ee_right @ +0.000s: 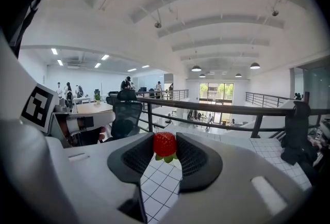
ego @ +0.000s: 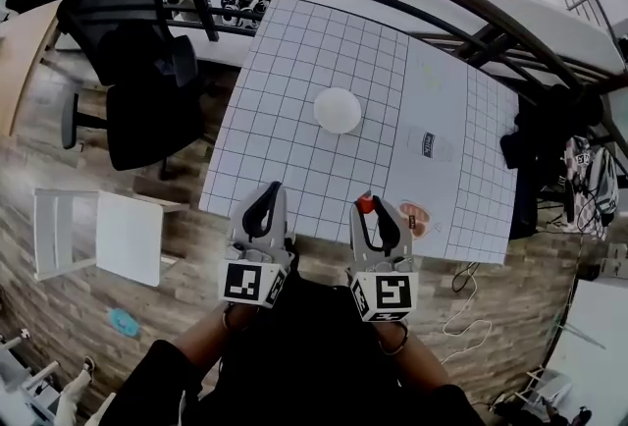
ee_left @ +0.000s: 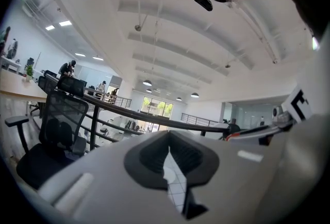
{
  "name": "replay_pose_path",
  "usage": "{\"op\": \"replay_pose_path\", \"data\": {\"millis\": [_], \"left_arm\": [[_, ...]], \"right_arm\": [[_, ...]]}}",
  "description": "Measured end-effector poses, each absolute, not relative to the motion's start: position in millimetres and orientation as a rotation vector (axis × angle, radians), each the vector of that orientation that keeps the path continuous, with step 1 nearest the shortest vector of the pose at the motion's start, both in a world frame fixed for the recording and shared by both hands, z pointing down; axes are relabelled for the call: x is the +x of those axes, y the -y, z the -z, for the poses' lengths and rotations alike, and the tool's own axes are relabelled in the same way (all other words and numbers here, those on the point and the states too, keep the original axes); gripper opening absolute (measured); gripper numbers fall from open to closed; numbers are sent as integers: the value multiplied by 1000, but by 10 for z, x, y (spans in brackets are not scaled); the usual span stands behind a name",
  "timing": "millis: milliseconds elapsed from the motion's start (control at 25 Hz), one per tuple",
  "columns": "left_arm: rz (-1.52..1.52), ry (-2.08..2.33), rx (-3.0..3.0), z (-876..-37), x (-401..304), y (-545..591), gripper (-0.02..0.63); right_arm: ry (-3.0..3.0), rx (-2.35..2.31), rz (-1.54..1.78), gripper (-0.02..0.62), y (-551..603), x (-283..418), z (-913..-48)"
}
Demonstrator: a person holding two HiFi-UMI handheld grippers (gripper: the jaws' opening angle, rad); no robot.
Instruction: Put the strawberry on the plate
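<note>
A red strawberry [ee_right: 165,144] with green leaves sits pinched between the tips of my right gripper [ee_right: 165,152]; in the head view the strawberry [ego: 365,203] shows at the tip of the right gripper [ego: 367,210], over the near edge of the gridded table. The round white plate [ego: 338,110] lies farther out near the table's middle. My left gripper [ego: 267,200] hangs beside the right one at the near edge. In the left gripper view its jaws meet at the tips with nothing between them, left gripper [ee_left: 168,152].
The white gridded table [ego: 285,71] carries a small white card [ego: 428,143] and a round sticker [ego: 415,218] at its right. A black office chair [ego: 137,71] stands left, a white stool [ego: 98,236] below it, a dark railing [ego: 412,7] behind, and black bags [ego: 549,139] at right.
</note>
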State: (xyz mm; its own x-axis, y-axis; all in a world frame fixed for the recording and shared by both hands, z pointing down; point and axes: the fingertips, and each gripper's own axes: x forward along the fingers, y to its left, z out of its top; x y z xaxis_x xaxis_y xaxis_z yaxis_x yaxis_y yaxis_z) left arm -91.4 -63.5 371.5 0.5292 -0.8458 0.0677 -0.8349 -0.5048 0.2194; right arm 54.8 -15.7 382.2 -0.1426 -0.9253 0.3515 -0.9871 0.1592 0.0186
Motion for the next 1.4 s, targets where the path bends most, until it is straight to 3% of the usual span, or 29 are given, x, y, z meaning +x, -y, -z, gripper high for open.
{"op": "replay_pose_path", "data": {"millis": [1400], "left_arm": [[45, 1450, 2521, -3738, -741, 1230, 11]], "right_arm": [[2204, 1809, -353, 132, 913, 608, -3965]]}}
